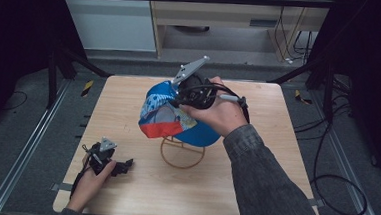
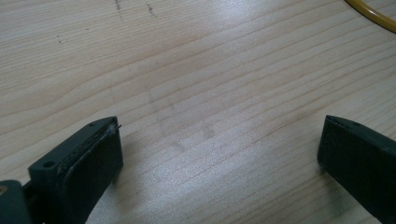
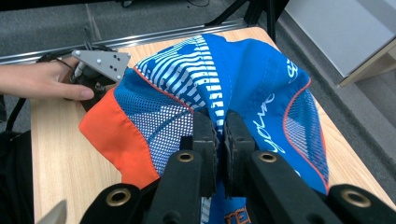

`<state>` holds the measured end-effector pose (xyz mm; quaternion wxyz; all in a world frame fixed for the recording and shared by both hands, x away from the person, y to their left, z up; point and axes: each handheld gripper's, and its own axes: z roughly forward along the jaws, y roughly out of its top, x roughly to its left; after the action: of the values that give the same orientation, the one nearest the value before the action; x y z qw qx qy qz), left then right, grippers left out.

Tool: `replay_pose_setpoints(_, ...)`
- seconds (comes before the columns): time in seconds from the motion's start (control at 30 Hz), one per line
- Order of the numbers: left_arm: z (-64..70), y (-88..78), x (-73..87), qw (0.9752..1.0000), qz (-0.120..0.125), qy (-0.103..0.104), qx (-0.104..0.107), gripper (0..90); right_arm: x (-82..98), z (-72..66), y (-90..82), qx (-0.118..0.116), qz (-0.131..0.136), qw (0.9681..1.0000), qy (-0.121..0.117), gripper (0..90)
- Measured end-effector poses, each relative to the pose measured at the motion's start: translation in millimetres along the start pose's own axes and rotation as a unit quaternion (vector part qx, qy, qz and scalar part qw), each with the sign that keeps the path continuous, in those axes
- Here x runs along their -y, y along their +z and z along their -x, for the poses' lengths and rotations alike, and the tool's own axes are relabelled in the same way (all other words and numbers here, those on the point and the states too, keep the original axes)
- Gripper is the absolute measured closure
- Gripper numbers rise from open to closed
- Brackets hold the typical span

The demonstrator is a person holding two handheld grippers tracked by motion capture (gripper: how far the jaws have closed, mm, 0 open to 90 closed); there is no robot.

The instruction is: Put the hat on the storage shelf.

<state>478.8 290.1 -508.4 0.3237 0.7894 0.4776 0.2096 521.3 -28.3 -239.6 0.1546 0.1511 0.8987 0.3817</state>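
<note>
While the person's left hand point(image 1: 89, 184) rests the left gripper point(image 1: 116, 166) on the near left of the pale wooden table point(image 1: 253, 191), its jaws stand wide apart over bare, faintly scuffed grain. Farther in, the right gripper point(image 3: 220, 128) pinches the crown fabric of a blue cap point(image 1: 170, 114) with an orange brim, held over a yellow wire stand point(image 1: 182, 152) at mid-table. Beyond the table lie grey carpet point(image 1: 23, 112), metal floor rails point(image 1: 25, 150), loose cables point(image 1: 338, 191) and a light cabinet point(image 1: 234, 20).
</note>
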Motion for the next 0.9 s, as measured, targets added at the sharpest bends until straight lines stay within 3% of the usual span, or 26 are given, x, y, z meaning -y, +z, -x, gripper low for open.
replay_pose_setpoints(0.43,1.3,0.3,0.0,1.0,0.002,0.0,0.002,0.0,2.0,-4.4,10.8,-0.003,-0.025,0.9996,-0.009,84.5)
replay_pose_setpoints(0.9,1.4,0.3,0.1,1.0,0.002,0.0,0.002,0.0,8.7,-3.6,7.8,-0.007,-0.012,0.9999,0.003,80.5)
